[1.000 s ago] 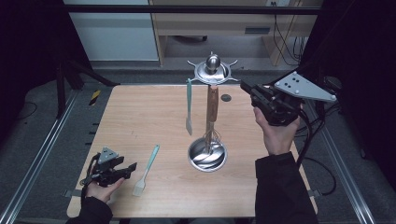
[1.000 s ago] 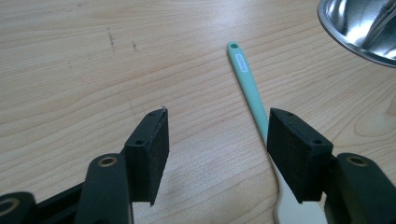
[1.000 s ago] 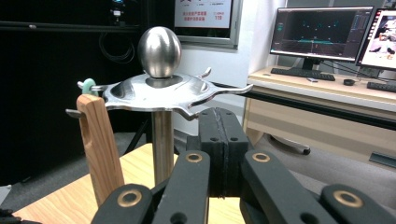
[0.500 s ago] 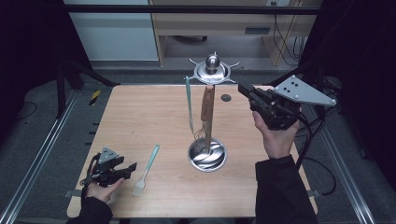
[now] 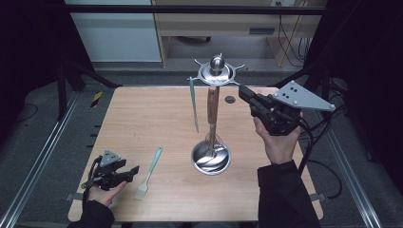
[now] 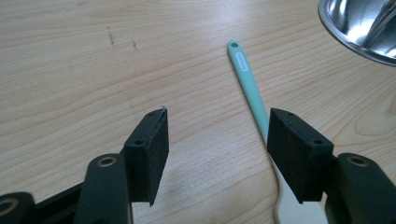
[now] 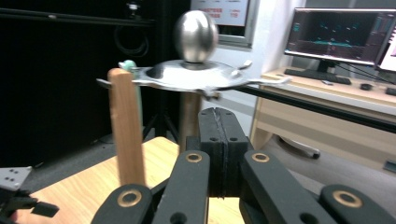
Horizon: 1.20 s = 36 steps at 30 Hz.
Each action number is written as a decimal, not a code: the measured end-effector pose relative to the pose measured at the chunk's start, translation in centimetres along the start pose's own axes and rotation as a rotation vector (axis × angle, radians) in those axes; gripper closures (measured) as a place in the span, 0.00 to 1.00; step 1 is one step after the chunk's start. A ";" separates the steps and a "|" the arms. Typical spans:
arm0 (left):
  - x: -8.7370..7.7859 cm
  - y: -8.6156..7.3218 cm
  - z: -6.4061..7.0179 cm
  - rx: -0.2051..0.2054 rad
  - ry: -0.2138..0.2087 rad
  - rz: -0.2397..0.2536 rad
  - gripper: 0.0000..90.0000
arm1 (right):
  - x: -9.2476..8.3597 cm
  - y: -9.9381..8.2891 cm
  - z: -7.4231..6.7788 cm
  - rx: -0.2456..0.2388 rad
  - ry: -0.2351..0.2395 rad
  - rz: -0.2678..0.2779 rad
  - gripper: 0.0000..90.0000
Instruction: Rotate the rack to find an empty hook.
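A steel utensil stand has a ball-topped disc (image 5: 216,72) (image 7: 187,77) and a bowl-shaped base (image 5: 211,159) (image 6: 359,28). From the disc's rim hang a teal utensil (image 5: 194,104) and a wooden-handled whisk (image 5: 212,108) (image 7: 126,126), its wires just over the base. My right gripper (image 5: 243,93) (image 7: 219,114) is held up to the right of the whisk's handle, shut and holding nothing. A teal spatula (image 5: 149,167) (image 6: 247,79) lies flat on the table. My left gripper (image 5: 130,173) (image 6: 217,140) rests low at the front left, open, its right pad beside the spatula's handle.
The wooden table (image 5: 142,118) ends in metal rails at both sides. A small dark disc (image 5: 230,99) lies on the table near the stand. Desks, cables and a monitor (image 7: 341,32) stand beyond the far edge. The right gripper's cable (image 5: 309,142) trails down beside the forearm.
The whisk's wire end has swung slightly left and back again. The right gripper's tip has edged a little left toward the handle. The left hand and the spatula are unmoved.
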<state>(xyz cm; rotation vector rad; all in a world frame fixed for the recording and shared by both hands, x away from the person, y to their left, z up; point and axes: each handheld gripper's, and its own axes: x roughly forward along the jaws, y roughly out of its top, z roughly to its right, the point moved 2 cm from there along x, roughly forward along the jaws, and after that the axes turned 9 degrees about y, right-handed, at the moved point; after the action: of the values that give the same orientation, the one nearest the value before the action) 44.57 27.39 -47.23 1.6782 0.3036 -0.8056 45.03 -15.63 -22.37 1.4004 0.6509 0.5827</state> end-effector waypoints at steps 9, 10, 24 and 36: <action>0.0 0.0 0.0 -0.002 0.001 0.001 0.43 | -0.1 0.8 0.6 0.007 -0.001 0.030 1.00; 0.0 0.0 0.0 0.000 0.001 -0.002 0.43 | -0.1 0.8 0.5 0.002 -0.001 0.028 1.00; 0.0 0.0 0.0 0.005 0.004 -0.007 0.43 | 0.0 0.7 -1.0 -0.037 0.066 0.033 1.00; 0.0 0.0 0.0 0.002 0.004 -0.005 0.43 | 0.9 0.9 -2.5 -0.062 0.105 0.030 1.00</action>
<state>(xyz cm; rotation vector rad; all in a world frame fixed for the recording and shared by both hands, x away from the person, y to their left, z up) 44.56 27.37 -47.23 1.6819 0.3106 -0.8065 43.82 -13.16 -21.63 1.3301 0.6909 0.6984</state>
